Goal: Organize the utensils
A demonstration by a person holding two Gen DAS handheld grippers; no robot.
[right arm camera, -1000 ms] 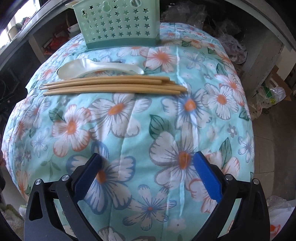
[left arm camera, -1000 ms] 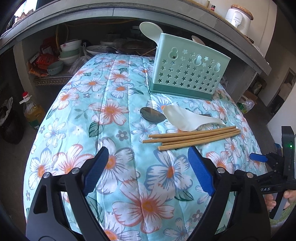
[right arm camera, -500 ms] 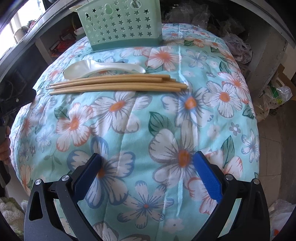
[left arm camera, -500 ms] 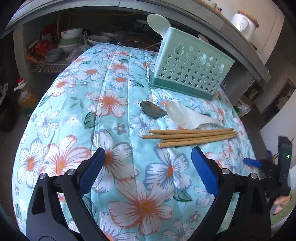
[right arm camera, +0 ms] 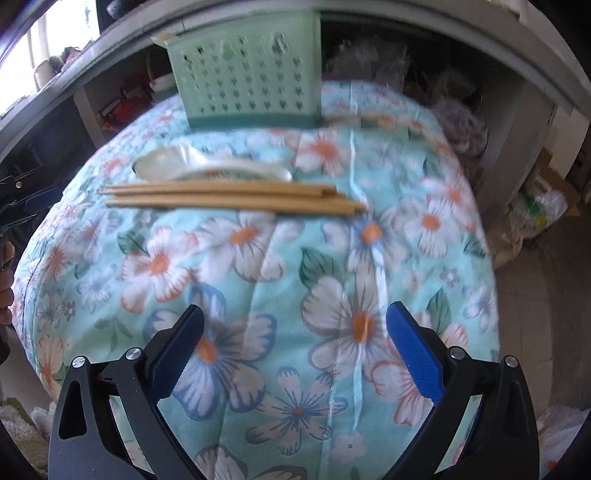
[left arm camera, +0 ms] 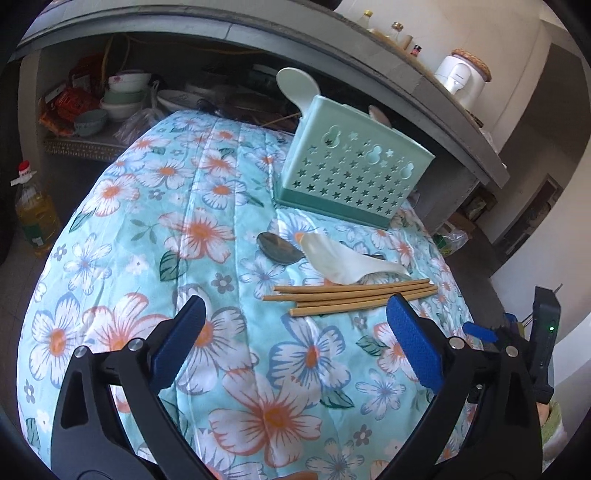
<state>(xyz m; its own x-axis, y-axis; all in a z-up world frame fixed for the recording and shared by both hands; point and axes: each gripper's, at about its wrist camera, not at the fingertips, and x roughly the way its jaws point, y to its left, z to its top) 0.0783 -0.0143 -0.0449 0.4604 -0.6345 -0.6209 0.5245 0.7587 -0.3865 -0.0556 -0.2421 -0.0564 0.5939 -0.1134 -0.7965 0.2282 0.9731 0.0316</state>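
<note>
On the flowered cloth (left arm camera: 207,206), just in front of the green basket (left arm camera: 351,177), lie my chopsticks (left arm camera: 351,297), white spoon (left arm camera: 343,260) and metal spoon (left arm camera: 277,247). My left gripper (left arm camera: 295,314) is opening, nothing between its jaws; my right gripper (right arm camera: 295,317) hangs spread and empty.

Both claws are black plastic frames with silver screws. The left claw (left arm camera: 293,319) and right claw (right arm camera: 293,325) carry blue ribbed pads (left arm camera: 413,343).

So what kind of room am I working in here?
Most likely a home kitchen: a concrete counter holding bottles, stacked bowls on the shelf beneath, and a cooking-oil bottle on the floor.
</note>
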